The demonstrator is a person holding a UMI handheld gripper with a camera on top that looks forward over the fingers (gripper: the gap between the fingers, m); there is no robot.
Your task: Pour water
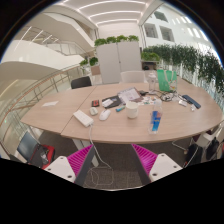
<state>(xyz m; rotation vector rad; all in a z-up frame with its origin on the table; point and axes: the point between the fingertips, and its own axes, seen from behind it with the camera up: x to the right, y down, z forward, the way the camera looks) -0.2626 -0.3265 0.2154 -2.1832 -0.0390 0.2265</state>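
The gripper [112,160] hung well back from the table [60,122], its 2 fingers spread wide with nothing between them; the magenta pads [79,160] faced each other across an empty gap, so nothing was being pinched. Beyond the fingers the long wooden table ran across the room, cluttered at its middle; a white cup [131,109] stood there upright, just ahead and a touch right of the gap between the fingers, and a blue bottle [156,121] lay or leaned nearer the table's front edge, to the right of the cup; which way it rested could not be told. Papers [129,96] and a white flat item [83,118] sat around them, apart from both; green plants [185,62] lined the far right, and chairs [80,84] stood behind.

By my reading this was the very opening, the approach step; no vessel was in hand and no water had been moved. The next move looked to call for closing in on the blue bottle, lining the open fingers up either side of its body, and only then squeezing; the cup seemed the likely target for the pour.
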